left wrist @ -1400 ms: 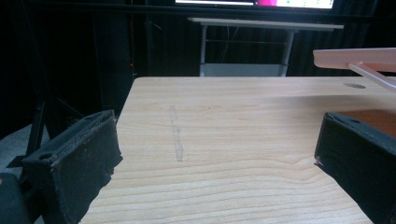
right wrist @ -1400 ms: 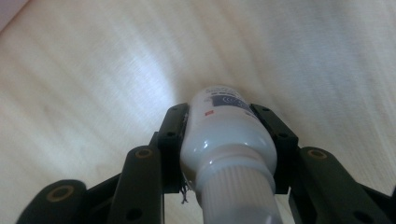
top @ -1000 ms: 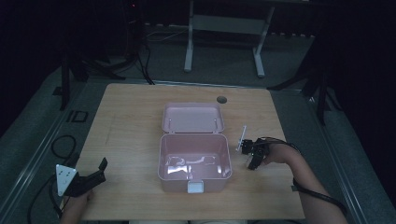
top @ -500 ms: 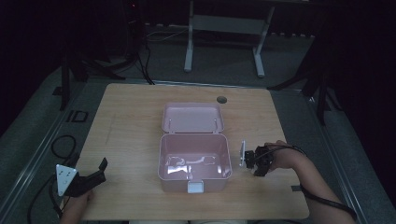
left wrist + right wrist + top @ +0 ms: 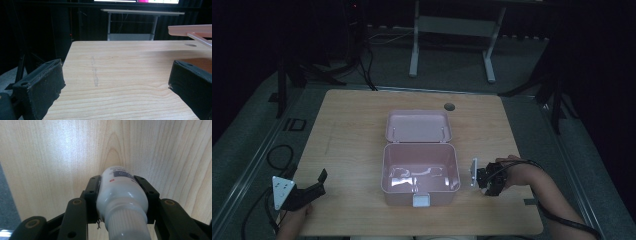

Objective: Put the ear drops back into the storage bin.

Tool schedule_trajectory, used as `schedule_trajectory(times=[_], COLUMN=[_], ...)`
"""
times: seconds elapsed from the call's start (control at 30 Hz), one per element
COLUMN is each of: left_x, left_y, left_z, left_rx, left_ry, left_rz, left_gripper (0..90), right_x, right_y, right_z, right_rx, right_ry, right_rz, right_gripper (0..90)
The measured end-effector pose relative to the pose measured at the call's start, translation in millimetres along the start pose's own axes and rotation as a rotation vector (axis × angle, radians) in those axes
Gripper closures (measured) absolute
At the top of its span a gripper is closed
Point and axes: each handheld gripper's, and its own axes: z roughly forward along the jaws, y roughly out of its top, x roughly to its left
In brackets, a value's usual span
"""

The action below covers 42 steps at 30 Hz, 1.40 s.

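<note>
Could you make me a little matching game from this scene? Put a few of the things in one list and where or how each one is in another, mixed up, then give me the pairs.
Things
1. open pink plastic box
2. small white plastic bottle
3. left claw
4. small dark round hole in the wooden tabletop

States or places
A. jaws apart, holding nothing, near the table's front left corner
B. clamped between the jaws of the right claw
C. beyond the box's lid, near the far edge
D. mid-table, lid laid back flat

Pairs: 1-D, 2-B, 3-A, 4-C

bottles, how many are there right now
1. A white bottle is clamped between the jaws of the right gripper, over the table just right of the open pink box. The box looks empty.
</note>
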Motion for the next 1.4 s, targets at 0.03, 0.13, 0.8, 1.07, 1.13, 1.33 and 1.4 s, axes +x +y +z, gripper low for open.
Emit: schedule_trajectory(times=[0.03, 0.13, 0.8, 1.07, 1.13, 1.33, 1.4], left_x=[0.0, 0.0, -0.1, 0.0, 0.1, 0.2, 0.2], left_y=[-0.1, 0.0, 0.0, -0.1, 0.0, 0.0, 0.0], left_z=[0.1, -0.1, 0.1, 0.1, 0.0, 0.0, -0.1], left_rx=[0.000, -0.002, 0.002, -0.002, -0.002, 0.001, 0.001], left_ry=[0.002, 0.001, 0.003, 0.004, 0.001, 0.001, 0.003], left_rz=[0.000, -0.001, 0.000, -0.003, -0.004, -0.004, -0.002], left_gripper=[0.4, 0.4, 0.4, 0.4, 0.4, 0.4, 0.4], right_x=[0.9, 1.5, 10.4, 11.9, 12.6, 14.3, 14.7], right_y=[1.1, 2.1, 13.9, 27.1, 30.5, 41.1, 46.3], right_z=[-3.0, -9.5, -74.9, -115.0, -122.8, -144.5, -150.8], right_rx=[0.007, 0.003, -0.009, -0.020, -0.028, -0.051, -0.054], right_ry=[0.003, 0.002, -0.011, -0.032, -0.039, -0.051, -0.057], right_rz=[-0.015, -0.014, -0.032, -0.042, -0.047, -0.064, -0.070], right_gripper=[59.7, 59.7, 59.7, 59.7, 59.7, 59.7, 59.7])
